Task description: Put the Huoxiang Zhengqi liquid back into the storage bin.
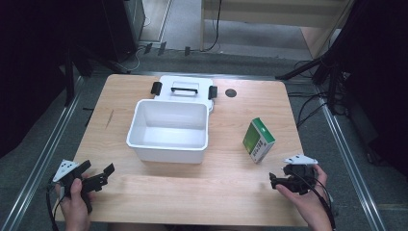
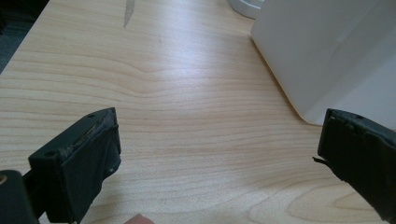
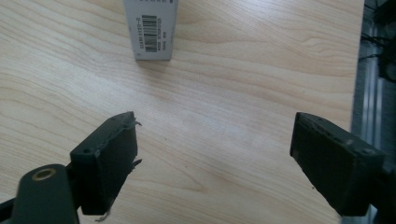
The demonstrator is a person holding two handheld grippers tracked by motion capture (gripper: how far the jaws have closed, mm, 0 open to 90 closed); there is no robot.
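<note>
Green-and-white carton [image 1: 259, 140] stands tilted on the counter [image 1: 231, 178], right of the open white bin [image 1: 168, 130], just beyond my right tool [image 1: 287, 179], whose jaws are apart and empty. I judge the move is to close squarely on its flat cardboard faces (thin, easily crushed). My left tool [image 1: 98, 177] is also apart, beside the bin's smooth plastic wall.

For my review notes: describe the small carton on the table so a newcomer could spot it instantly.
Start at the open white bin in the middle of the wooden table. To its right stands a small box, alone and tilted. It is the only green-and-white thing there, with a barcode on its side.
</note>
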